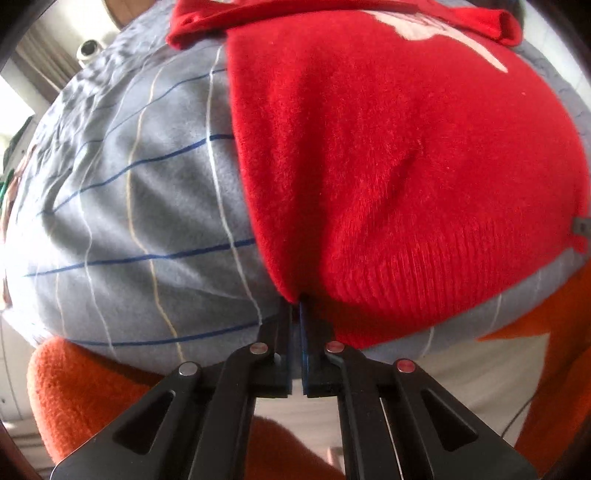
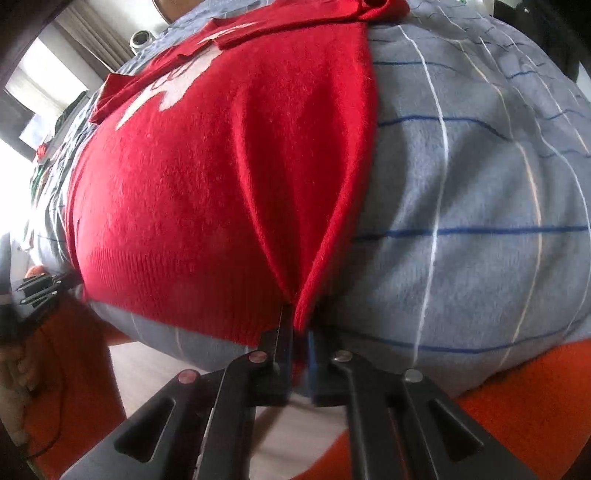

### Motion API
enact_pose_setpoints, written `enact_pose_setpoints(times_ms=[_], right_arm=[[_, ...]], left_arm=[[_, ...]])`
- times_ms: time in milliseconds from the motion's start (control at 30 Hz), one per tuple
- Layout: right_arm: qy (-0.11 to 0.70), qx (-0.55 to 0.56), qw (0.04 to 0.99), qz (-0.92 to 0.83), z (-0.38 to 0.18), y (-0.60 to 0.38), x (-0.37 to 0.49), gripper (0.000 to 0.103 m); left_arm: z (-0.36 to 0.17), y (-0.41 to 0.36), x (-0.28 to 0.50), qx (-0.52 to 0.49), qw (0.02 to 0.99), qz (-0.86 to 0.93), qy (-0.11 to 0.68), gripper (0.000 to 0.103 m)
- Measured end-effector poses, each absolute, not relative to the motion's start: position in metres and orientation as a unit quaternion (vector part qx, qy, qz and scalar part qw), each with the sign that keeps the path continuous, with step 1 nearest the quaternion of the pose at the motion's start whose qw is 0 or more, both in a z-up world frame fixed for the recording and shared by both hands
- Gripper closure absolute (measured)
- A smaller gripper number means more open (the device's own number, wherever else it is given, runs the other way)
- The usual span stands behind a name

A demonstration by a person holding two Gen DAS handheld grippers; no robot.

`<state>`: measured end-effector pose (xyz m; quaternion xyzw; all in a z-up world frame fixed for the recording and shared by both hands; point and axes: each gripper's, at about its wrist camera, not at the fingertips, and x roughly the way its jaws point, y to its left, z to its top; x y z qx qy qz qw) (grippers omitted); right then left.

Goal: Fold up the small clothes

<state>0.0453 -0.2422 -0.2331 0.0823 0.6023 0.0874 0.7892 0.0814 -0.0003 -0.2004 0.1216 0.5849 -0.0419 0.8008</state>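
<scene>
Red sweater (image 1: pixel 399 177) lies flat on striped sheet (image 1: pixel 147 206). Left gripper (image 1: pixel 297 314) jaws nipped on one hem corner, right gripper (image 2: pixel 295 328) jaws pinching the other; likely so the hem lifts evenly for folding.

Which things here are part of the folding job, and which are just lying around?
Part of the job: red sweater, left gripper shut on its hem corner, right gripper shut on the other hem corner.

Just there: grey striped sheet underneath, white round object past the sheet, curtain.
</scene>
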Motion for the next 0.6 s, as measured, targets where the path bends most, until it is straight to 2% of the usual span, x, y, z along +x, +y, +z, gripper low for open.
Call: enact_pose_setpoints(times_ms=[233, 333, 367, 400, 433, 500, 533, 567, 600], right_arm=[[0.595, 0.083, 0.795, 0.085, -0.237, -0.238, 0.045, 0.097], [0.594, 0.11, 0.792, 0.084, -0.236, -0.246, 0.034, 0.092], [0.599, 0.123, 0.787, 0.084, -0.234, -0.248, 0.031, 0.09], [0.602, 0.132, 0.783, 0.085, -0.231, -0.251, 0.028, 0.081], [0.606, 0.138, 0.778, 0.087, -0.23, -0.253, 0.024, 0.064], [0.619, 0.135, 0.769, 0.088, -0.223, -0.26, 0.016, 0.05], [0.62, 0.123, 0.77, 0.084, -0.217, -0.264, 0.014, 0.05], [0.616, 0.098, 0.778, 0.07, -0.205, -0.272, 0.012, 0.05], [0.607, 0.077, 0.789, 0.054, -0.194, -0.28, 0.014, 0.05]], left_arm=[[-0.202, 0.009, 0.068, 0.101, 0.81, -0.044, 0.577, 0.1], [-0.195, 0.019, 0.06, 0.102, 0.811, -0.053, 0.574, 0.093], [-0.19, 0.023, 0.056, 0.098, 0.81, -0.057, 0.575, 0.083], [-0.184, 0.027, 0.053, 0.094, 0.809, -0.061, 0.578, 0.071], [-0.178, 0.031, 0.049, 0.091, 0.808, -0.063, 0.578, 0.067], [-0.156, 0.044, 0.04, 0.086, 0.82, -0.062, 0.563, 0.054], [-0.146, 0.051, 0.038, 0.085, 0.828, -0.056, 0.552, 0.047], [-0.134, 0.059, 0.037, 0.082, 0.839, -0.045, 0.536, 0.035], [-0.12, 0.068, 0.04, 0.074, 0.855, -0.029, 0.513, 0.028]])
